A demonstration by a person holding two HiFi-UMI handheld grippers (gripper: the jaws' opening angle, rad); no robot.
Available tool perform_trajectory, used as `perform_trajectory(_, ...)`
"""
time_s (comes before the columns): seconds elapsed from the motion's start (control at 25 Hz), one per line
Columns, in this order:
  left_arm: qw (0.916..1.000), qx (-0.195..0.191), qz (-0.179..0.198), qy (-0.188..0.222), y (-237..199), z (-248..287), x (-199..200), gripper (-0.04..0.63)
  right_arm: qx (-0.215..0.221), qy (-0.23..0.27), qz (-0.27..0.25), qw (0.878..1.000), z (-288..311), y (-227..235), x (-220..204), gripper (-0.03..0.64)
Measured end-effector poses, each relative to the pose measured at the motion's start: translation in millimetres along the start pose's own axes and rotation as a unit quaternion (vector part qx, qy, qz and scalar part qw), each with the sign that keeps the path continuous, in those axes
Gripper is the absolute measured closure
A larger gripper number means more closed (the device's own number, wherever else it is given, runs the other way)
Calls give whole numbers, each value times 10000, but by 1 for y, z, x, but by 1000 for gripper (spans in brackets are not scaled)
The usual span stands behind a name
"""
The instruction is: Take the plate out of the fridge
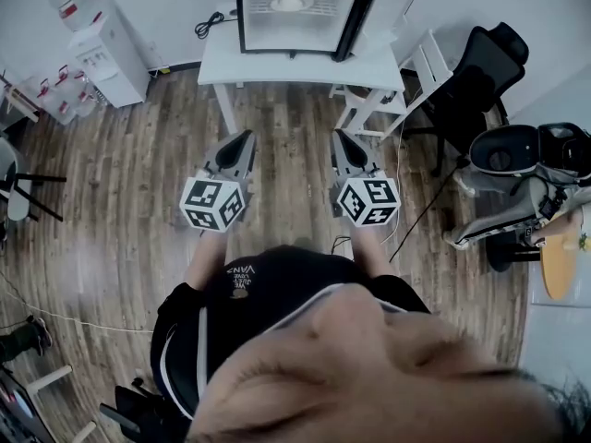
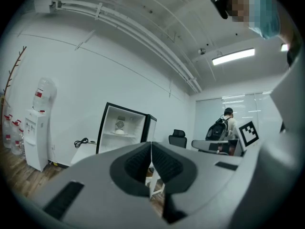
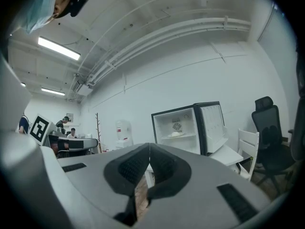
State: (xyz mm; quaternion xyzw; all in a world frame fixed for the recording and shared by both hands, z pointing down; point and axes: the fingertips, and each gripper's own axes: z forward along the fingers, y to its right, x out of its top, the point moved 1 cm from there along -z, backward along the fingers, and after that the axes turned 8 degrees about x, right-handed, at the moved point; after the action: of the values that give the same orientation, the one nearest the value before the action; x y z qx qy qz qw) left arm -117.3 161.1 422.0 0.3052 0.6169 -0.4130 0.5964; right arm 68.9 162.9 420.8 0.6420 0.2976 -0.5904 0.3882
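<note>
likely stiff, light, slick and fragile, the white round plate (image 3: 176,134) in the open black fridge (image 3: 187,144) suits a near-rim pinch; left gripper (image 2: 151,144) and right gripper (image 3: 149,146) fingers are together, empty.

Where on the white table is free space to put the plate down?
The left end of the white table is bare, between the looped black cable and the open black-framed mini fridge. A narrow strip along the front edge is free too. The right end is crowded: the open fridge door hangs over it, with a white wooden chair close beside.
</note>
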Motion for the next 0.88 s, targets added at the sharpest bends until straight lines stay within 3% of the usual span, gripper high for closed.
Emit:
perform_trajectory(0.36, 9999, 108, -59, -65, -5, 36, -2, 578, 27, -18, 92, 10000, 21, 33, 3, 604)
perform_trajectory(0.88, 9990, 408, -130, 144, 1, 112, 5, 578, 379, -38, 53, 9993, 62, 104, 15, 604)
